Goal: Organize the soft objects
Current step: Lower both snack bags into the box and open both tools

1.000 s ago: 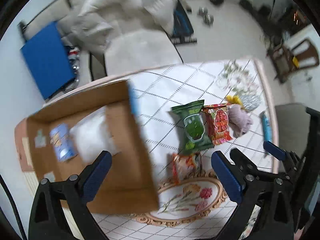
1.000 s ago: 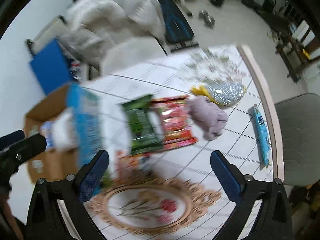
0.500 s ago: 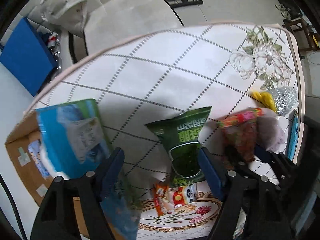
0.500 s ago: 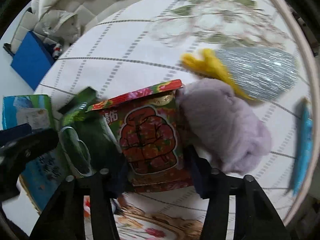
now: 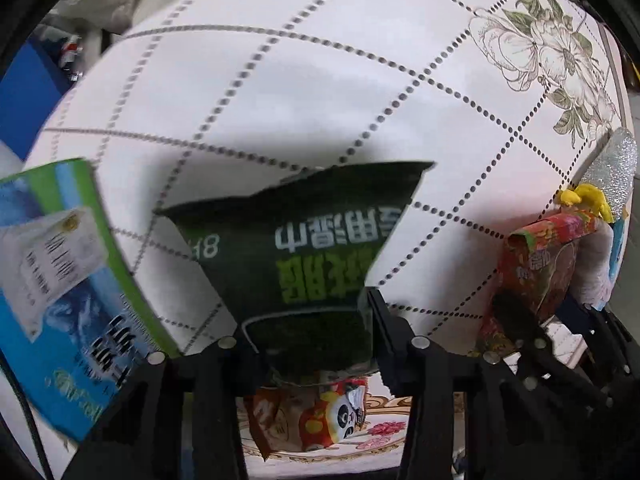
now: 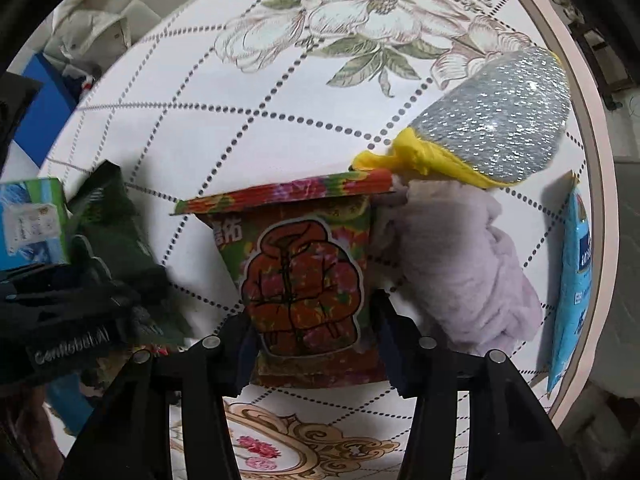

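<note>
My left tongs [image 5: 306, 344] pinch the green snack bag [image 5: 304, 256] at its lower half; jaws just closed on it. My right tongs [image 6: 310, 344] are clamped on the red snack bag [image 6: 304, 280], two picks at once to clear the worktop [image 5: 280, 80]. Panda packet [image 5: 320, 416] sits at 6 o'clock below the green bag, lilac fluffy cloth [image 6: 456, 272] touches the red bag at 3 o'clock, glitter pouch [image 6: 500, 120] at 1 o'clock. A second ago both tongs hung wide open, higher up, cardboard box in view; now it's gone from view.
</note>
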